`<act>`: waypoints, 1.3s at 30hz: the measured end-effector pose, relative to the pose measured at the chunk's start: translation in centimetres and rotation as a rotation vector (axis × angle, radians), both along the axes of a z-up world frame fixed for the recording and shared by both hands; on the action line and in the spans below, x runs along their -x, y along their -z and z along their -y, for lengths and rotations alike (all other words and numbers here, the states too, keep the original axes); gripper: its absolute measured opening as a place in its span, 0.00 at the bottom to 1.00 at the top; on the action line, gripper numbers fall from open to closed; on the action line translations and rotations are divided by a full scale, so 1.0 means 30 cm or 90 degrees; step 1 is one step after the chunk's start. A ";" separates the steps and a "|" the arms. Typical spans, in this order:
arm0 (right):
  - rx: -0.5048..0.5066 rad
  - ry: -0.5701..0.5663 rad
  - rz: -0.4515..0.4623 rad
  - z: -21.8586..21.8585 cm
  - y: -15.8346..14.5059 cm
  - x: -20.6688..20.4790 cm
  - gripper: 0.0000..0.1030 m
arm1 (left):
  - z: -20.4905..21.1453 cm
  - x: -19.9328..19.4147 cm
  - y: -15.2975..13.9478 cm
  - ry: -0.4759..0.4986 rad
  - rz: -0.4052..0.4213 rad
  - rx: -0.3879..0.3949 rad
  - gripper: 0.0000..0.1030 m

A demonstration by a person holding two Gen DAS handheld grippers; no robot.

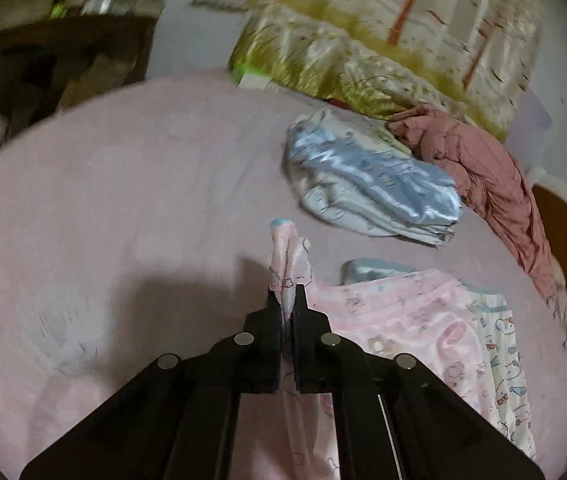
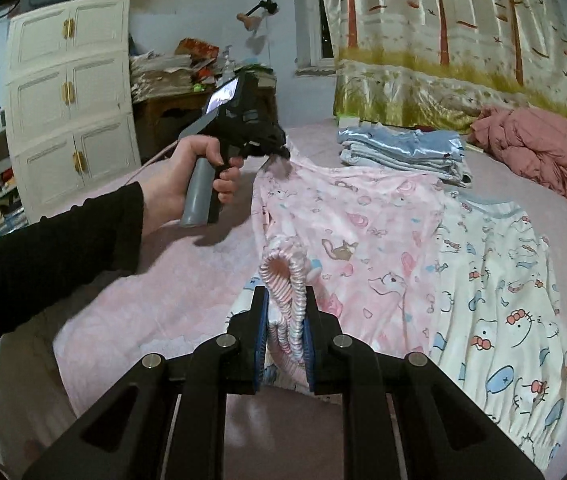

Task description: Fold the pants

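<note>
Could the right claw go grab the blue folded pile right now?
Probably not yet. The right claw is shut on the pink pants, so it is busy. The blue folded pile lies uncovered farther back on the bed, beyond the pants.

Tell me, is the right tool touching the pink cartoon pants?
Touching. The right wrist view shows the right tool shut on the gathered waistband of the pink cartoon-print satin pants.

Motion blur smears the curtain [image 1: 403,20] and dark desk [image 1: 63,60] beyond the folded blue stack [image 1: 367,176]; the white printed pants [image 2: 515,300] run off frame.
</note>
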State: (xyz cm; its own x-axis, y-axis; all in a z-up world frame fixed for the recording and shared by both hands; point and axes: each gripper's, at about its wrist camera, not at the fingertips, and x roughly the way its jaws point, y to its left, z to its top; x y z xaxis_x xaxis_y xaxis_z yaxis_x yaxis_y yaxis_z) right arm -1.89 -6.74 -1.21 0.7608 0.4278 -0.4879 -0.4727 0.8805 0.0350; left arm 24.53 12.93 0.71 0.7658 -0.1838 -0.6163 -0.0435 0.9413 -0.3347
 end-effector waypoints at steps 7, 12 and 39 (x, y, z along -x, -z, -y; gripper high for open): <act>-0.023 -0.007 -0.007 0.020 -0.015 0.006 0.15 | 0.022 -0.021 -0.063 -0.002 -0.006 -0.017 0.03; -0.061 -0.017 -0.035 0.034 -0.012 0.000 0.15 | -0.004 -0.038 -0.047 -0.024 -0.037 -0.007 0.04; -0.003 -0.125 -0.066 -0.078 0.054 0.057 0.61 | 0.029 0.132 -0.162 0.107 0.057 -0.002 0.04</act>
